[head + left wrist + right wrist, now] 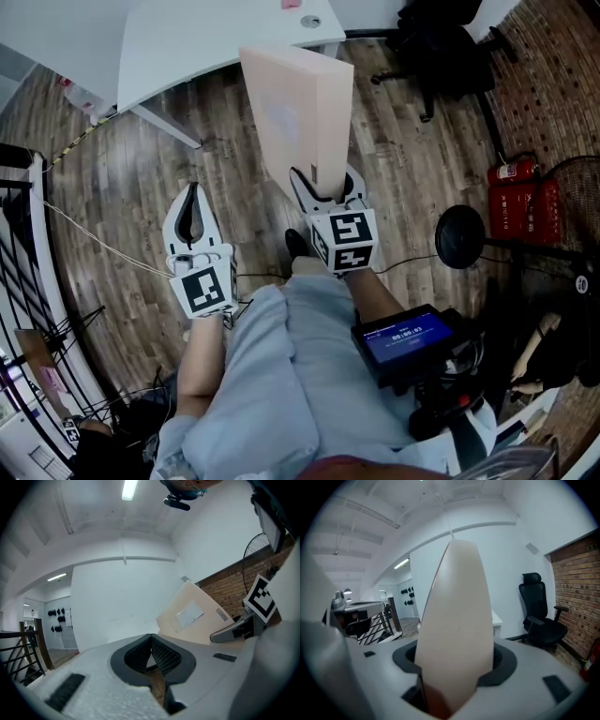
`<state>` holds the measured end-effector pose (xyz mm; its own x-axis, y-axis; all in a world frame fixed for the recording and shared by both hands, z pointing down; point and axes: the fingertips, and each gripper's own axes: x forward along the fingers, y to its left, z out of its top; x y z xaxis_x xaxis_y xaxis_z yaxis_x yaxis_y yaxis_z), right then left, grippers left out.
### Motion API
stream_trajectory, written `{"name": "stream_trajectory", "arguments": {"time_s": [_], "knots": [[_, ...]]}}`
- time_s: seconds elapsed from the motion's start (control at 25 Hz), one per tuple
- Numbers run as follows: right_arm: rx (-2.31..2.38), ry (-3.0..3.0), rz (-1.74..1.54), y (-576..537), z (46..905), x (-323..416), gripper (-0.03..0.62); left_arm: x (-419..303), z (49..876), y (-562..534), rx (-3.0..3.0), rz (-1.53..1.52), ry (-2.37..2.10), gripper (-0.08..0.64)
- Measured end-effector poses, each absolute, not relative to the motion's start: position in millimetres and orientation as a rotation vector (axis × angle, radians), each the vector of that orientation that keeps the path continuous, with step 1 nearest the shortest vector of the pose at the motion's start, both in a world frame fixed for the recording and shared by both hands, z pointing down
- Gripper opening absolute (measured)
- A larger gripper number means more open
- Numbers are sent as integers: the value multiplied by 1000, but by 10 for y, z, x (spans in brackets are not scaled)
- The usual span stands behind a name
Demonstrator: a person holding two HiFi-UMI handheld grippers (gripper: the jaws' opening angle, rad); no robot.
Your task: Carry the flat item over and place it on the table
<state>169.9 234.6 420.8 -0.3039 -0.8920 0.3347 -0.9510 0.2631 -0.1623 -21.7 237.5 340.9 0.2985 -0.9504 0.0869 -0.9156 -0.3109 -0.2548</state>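
The right gripper (323, 192) is clamped on the near lower edge of the flat beige parcel (298, 103). The parcel stands upright above the wooden floor (234, 159), short of the white table (187, 42) on the far side. The left gripper (192, 202) hangs to its left, jaws together with nothing between them. Held by one edge, the parcel will probably want to swing, so the carry is best done level and unhurried with a firm grip. Once over the tabletop, tip it flat and lower it well inside the edge before letting go.
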Motion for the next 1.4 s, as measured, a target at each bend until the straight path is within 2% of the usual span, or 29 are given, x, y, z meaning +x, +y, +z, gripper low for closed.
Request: {"name": "stream_trajectory", "arguments": {"time_s": [0.4,0.68,1.0,1.4], "knots": [[1758,-2373,433,1679,3982,1901,285,-50,3198,1724,-2373,-267,1744,9],[1724,-2389,425,1295,3984,1769,285,-268,3211,1432,-2336,-274,1817,9],[1669,-2401,431,713,4099,1405,285,-681,3318,840,-2286,-264,1852,8],[1607,-2381,474,-501,4256,598,284,-1447,3451,-386,-2266,-298,1891,9]]}}
